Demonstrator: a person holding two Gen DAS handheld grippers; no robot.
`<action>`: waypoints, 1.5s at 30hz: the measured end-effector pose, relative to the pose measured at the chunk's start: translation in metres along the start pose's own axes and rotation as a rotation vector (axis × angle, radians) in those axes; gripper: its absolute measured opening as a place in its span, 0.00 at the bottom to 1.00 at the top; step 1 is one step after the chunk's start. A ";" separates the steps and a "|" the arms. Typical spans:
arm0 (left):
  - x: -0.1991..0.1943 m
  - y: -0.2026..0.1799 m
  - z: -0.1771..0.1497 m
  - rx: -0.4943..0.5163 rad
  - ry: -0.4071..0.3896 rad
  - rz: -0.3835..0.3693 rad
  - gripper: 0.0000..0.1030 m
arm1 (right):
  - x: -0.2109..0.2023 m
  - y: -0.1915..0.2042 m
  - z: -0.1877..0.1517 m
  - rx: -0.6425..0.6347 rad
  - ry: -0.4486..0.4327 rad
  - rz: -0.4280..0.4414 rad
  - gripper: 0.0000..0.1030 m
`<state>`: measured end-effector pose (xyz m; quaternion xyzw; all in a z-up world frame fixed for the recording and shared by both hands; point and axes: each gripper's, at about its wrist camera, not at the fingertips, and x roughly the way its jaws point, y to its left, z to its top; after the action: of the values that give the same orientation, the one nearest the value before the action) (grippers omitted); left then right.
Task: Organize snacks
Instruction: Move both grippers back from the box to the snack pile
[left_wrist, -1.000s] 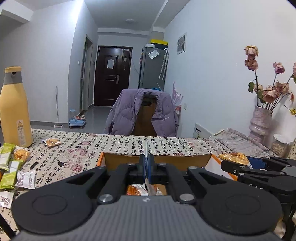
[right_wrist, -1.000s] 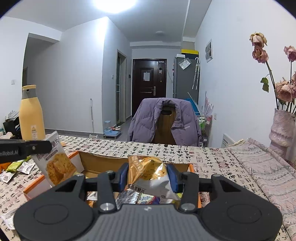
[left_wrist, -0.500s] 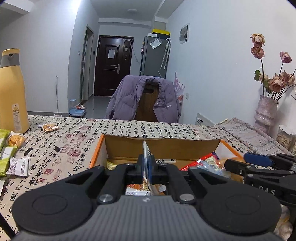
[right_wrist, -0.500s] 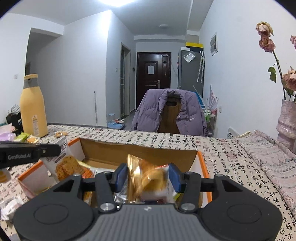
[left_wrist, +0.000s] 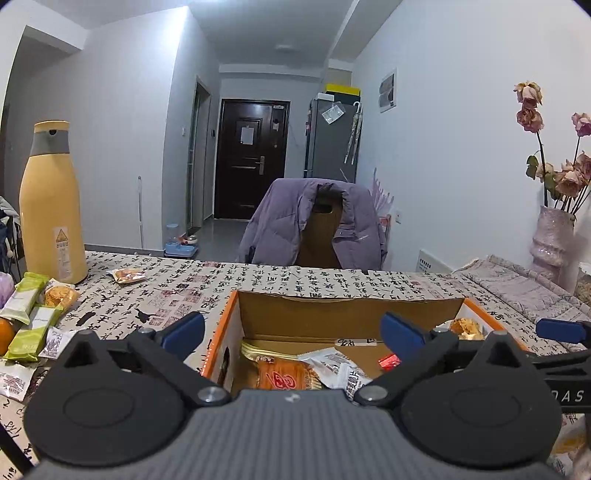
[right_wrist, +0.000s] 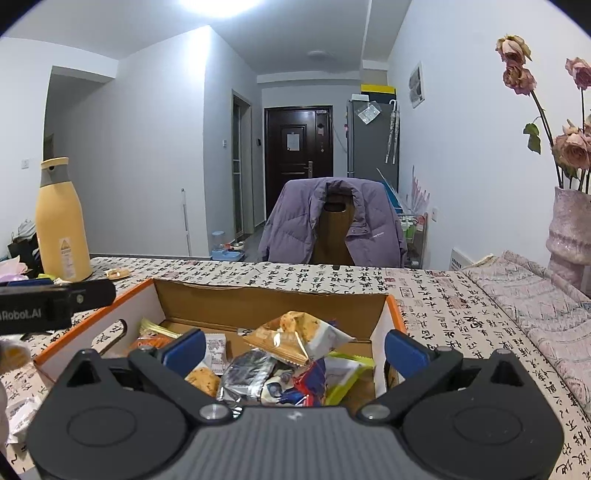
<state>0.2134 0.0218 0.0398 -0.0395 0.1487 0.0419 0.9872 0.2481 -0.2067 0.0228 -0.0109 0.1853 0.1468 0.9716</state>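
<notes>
Black brush lettering covers the pale tablecloth (left_wrist: 177, 291) that spreads over the whole table. At the far left stands a tall yellow bottle (left_wrist: 50, 206) with a grey collar, and near it loose snacks (left_wrist: 33, 317) lie on the cloth: green bars, a biscuit pack, white sachets. One small packet (left_wrist: 125, 275) lies alone, just right of the bottle. In the middle sits the open cardboard box (left_wrist: 347, 314) with orange edges, its far wall upright, and snack packets piled inside it. The left gripper (left_wrist: 291, 332) hangs over the box's near left part; its jaws have just been opening and now stand wide apart with nothing between them, above an orange packet (left_wrist: 284, 374) lying flat in the box. The right gripper (right_wrist: 293, 345) is over the right part of the box, its jaws also freshly spread, and a gold packet (right_wrist: 295, 334) rests on top of the heap, free of both pads. Right of the box the cloth is bare up to a folded pink-grey fabric (right_wrist: 539, 295) and a vase (right_wrist: 570, 236) of dried roses. Beyond the far table edge a chair (right_wrist: 334, 225) draped with a purple jacket faces a hallway with a dark door (right_wrist: 295, 155)
</notes>
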 end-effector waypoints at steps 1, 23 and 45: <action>0.000 0.000 0.001 -0.002 -0.002 0.000 1.00 | 0.000 0.000 0.000 0.000 -0.001 0.000 1.00; -0.051 -0.004 0.017 0.000 -0.017 -0.002 1.00 | -0.060 0.004 0.009 -0.022 -0.034 -0.024 1.00; -0.087 0.038 -0.059 0.027 0.140 0.035 1.00 | -0.092 -0.022 -0.058 -0.029 0.165 -0.090 1.00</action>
<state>0.1097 0.0480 0.0072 -0.0263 0.2184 0.0541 0.9740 0.1519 -0.2585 0.0020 -0.0456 0.2619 0.1041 0.9584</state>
